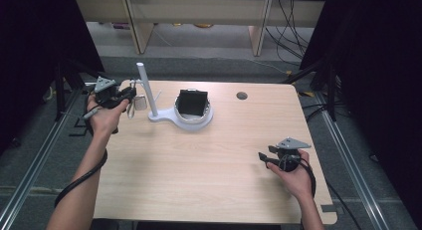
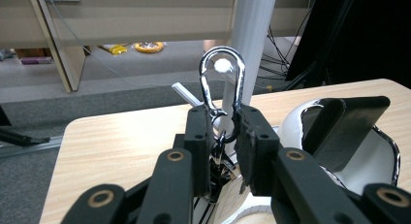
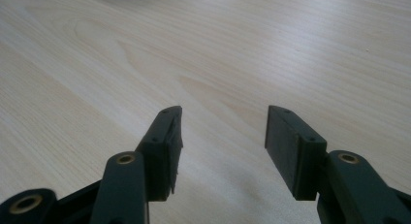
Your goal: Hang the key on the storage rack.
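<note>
A: What is the biggest thing here?

B: A pale wooden table (image 1: 209, 165), seen from above. A person's forearms come in from the near edge, each hand holding a claw.

A: What stands on it?

B: Toward the far left stands a white stand (image 1: 149, 98): an upright post on a flat base. That base also rings a black open box (image 1: 192, 102) just beside the post. A short white peg (image 2: 222, 65) juts from the post.

A: And the claws?

B: The left claw (image 1: 130, 94) sits by the post at the table's far left. Its jaws are clamped on the lower end of a silver carabiner (image 2: 222, 90), holding it upright. The right claw (image 3: 223, 132) rests low over bare wood at the near right, well apart from the stand, jaws spread with nothing between them.

A: Where is the carabiner, exactly?

B: In the left gripper view, the peg's tip shows through its loop. Whether the loop is already around the peg or just in front of it, I cannot tell.

A: How far along is the work?

B: Judging from this, the clip is picked up and brought to the peg. Seating it and letting go seem to remain.
</note>
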The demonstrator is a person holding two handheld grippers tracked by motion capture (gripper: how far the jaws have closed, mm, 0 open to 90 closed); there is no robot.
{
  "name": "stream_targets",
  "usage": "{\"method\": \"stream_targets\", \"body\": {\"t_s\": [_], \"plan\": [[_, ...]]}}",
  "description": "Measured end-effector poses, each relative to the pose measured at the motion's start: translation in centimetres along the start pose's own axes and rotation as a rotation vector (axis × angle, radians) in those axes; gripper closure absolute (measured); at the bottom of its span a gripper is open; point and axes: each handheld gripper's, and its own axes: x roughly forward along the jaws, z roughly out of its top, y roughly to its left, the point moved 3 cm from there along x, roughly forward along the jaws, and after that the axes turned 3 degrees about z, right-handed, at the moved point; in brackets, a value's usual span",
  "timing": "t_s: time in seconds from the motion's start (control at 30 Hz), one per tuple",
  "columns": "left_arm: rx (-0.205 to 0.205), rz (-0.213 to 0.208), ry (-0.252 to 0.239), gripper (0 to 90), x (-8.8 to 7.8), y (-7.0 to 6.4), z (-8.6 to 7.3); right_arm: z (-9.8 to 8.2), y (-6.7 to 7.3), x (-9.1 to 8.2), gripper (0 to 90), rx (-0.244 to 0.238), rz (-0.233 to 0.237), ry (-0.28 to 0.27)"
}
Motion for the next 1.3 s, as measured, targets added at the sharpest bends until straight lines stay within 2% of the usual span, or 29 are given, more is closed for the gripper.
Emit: {"method": "stream_targets", "body": {"t_s": [1.0, 1.3], "plan": [[-0.016, -0.019, 0.028, 75.0, 1.4, -0.7, -0.6, -0.1, 0.1, 0.0, 48.6, 0.005, 0.0, 0.005], [-0.009, -0.019, 0.033, 74.9, 1.7, -0.9, -0.7, -0.1, 0.0, 0.0, 48.5, 0.002, 0.005, 0.004]]}}
